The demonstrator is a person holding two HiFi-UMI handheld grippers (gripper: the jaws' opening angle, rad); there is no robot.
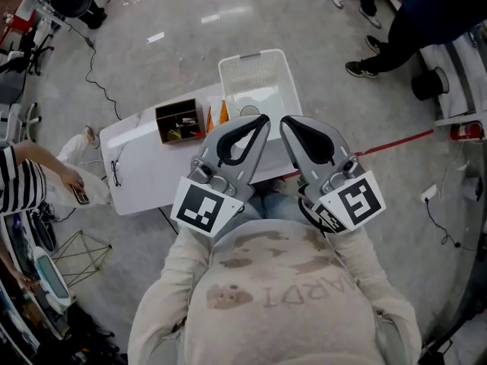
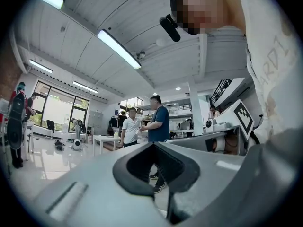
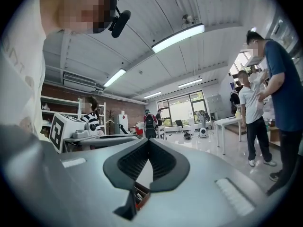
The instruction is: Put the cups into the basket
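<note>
In the head view a white basket (image 1: 259, 78) stands at the far end of a white table (image 1: 144, 166). Low in the basket lies a round pale shape (image 1: 249, 112), perhaps a cup; I cannot tell for sure. Both grippers are held up close to the person's chest, above the table's near edge. My left gripper (image 1: 261, 119) is shut with nothing in it, its tips meeting (image 2: 154, 143). My right gripper (image 1: 288, 120) is also shut and empty (image 3: 149, 141). Both gripper views look out across the room rather than at the table.
A brown organizer box (image 1: 180, 120) and orange items (image 1: 223, 112) sit left of the basket, and glasses (image 1: 116, 169) lie on the table's left part. A person in a striped top (image 1: 23, 185) is at left, others (image 1: 411, 29) stand at back right. A cable (image 1: 95, 74) runs over the floor.
</note>
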